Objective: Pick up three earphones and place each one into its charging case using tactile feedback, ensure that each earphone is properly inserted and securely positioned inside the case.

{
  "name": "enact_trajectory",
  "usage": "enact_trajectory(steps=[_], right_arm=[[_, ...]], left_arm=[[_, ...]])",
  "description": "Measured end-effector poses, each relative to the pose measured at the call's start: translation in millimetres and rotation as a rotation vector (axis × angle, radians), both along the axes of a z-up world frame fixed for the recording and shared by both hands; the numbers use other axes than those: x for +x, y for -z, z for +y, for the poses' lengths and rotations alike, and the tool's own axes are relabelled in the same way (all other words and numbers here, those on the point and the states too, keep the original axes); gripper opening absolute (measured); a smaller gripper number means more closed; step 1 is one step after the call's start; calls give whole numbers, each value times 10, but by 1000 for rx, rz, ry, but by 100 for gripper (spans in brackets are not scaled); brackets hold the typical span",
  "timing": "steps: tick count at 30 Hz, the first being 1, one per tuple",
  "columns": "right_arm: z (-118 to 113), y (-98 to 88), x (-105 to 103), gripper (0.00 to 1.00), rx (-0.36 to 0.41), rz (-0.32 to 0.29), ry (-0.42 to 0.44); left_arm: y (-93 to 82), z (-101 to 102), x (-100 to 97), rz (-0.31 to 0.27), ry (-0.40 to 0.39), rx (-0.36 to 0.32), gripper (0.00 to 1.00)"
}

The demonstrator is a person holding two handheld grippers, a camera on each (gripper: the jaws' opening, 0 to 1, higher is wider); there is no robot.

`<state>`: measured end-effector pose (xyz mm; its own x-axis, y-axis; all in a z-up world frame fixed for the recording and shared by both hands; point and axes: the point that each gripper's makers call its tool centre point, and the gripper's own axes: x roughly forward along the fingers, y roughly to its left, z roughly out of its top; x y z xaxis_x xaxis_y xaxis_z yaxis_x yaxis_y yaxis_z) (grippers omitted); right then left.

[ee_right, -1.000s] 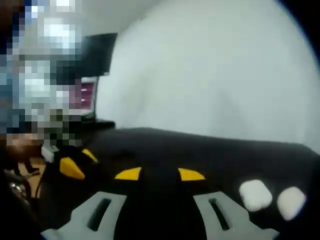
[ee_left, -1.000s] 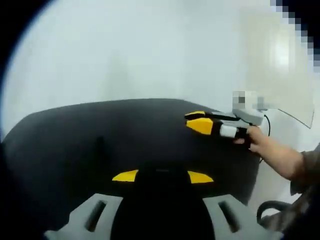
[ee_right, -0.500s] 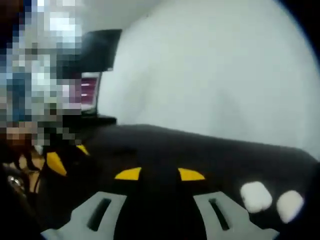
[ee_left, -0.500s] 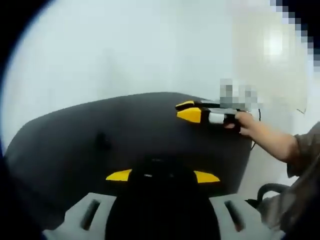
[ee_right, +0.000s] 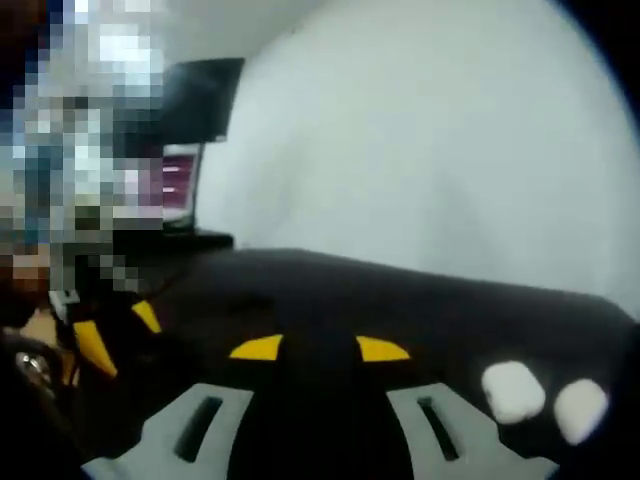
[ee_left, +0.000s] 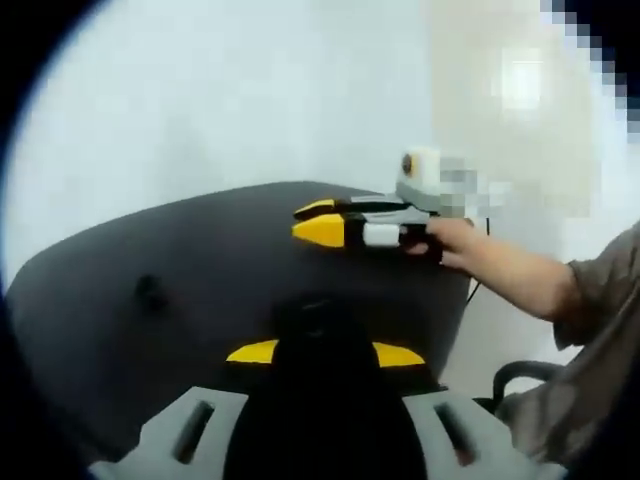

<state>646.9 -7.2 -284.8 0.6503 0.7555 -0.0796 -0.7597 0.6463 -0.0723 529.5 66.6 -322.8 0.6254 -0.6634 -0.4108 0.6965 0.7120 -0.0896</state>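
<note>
Leftward across the left gripper view, the right gripper [ee_left: 322, 222] is carried over the black worktop [ee_left: 200, 270]. Its fingers look nearly pressed together; the left gripper [ee_left: 325, 353] is spread, nothing held. Two white charging cases [ee_right: 512, 390] are seen lying untouched in the right gripper view. No earphone is picked; everything is judged still to do.

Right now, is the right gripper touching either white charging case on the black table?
Apart. The right gripper view shows the right gripper open over bare black table, with both white charging cases off to its side.
</note>
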Motion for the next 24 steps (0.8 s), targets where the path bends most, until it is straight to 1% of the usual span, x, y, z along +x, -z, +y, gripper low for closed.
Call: enact_trajectory(steps=[2,4,5,6,7,8,9,10,11,13,14,15,16,17,18,19,20,21,22,23,24], right_arm=[[-3,-12,-21,28,12,7,-2],[1,-55,-41,28,49,16,-15],[6,-45,-47,28,59,38,-25],[-7,3,-32,28,54,78,-17],[-42,53,11,28,33,102,8],[-56,97,26,28,6,115,22],[-10,107,-28,28,-16,126,4],[23,119,-105,28,-31,149,-18],[80,114,-215,28,-36,174,-67],[191,87,-451,28,-7,239,-168],[248,83,-604,28,14,302,-233],[298,80,-747,29,46,383,-297],[350,64,-867,29,87,457,-355],[382,73,-933,30,116,536,-381],[415,97,-957,30,118,574,-389],[451,123,-968,32,111,585,-391],[493,157,-939,34,91,569,-381],[516,278,-922,35,27,578,-354],[563,297,-891,32,22,559,-349],[599,298,-871,31,32,551,-354],[622,315,-895,31,33,585,-368]], left_arm=[[-9,90,-16,-2,13,2,28],[-55,245,25,-24,0,9,29],[-123,331,79,-46,-22,-16,29],[-193,414,125,-57,-43,-59,29],[-273,490,176,-63,-61,-113,29],[-364,567,236,-88,-71,-159,29],[-442,650,297,-114,-90,-205,29],[-499,734,353,-131,-103,-234,28],[-566,814,407,-167,-98,-250,27],[-604,909,481,-191,-108,-253,23],[-634,947,535,-217,-111,-249,22],[-669,978,586,-247,-109,-244,21],[-685,990,630,-257,-111,-245,21],[-708,994,669,-272,-105,-248,21],[-729,976,706,-287,-92,-258,20],[-729,969,742,-291,-85,-272,20],[-710,947,775,-280,-81,-301,20],[-630,951,808,-230,-100,-332,20],[-502,924,818,-158,-101,-395,20],[-427,906,790,-116,-80,-382,21],[-388,901,750,-85,-56,-323,22]])
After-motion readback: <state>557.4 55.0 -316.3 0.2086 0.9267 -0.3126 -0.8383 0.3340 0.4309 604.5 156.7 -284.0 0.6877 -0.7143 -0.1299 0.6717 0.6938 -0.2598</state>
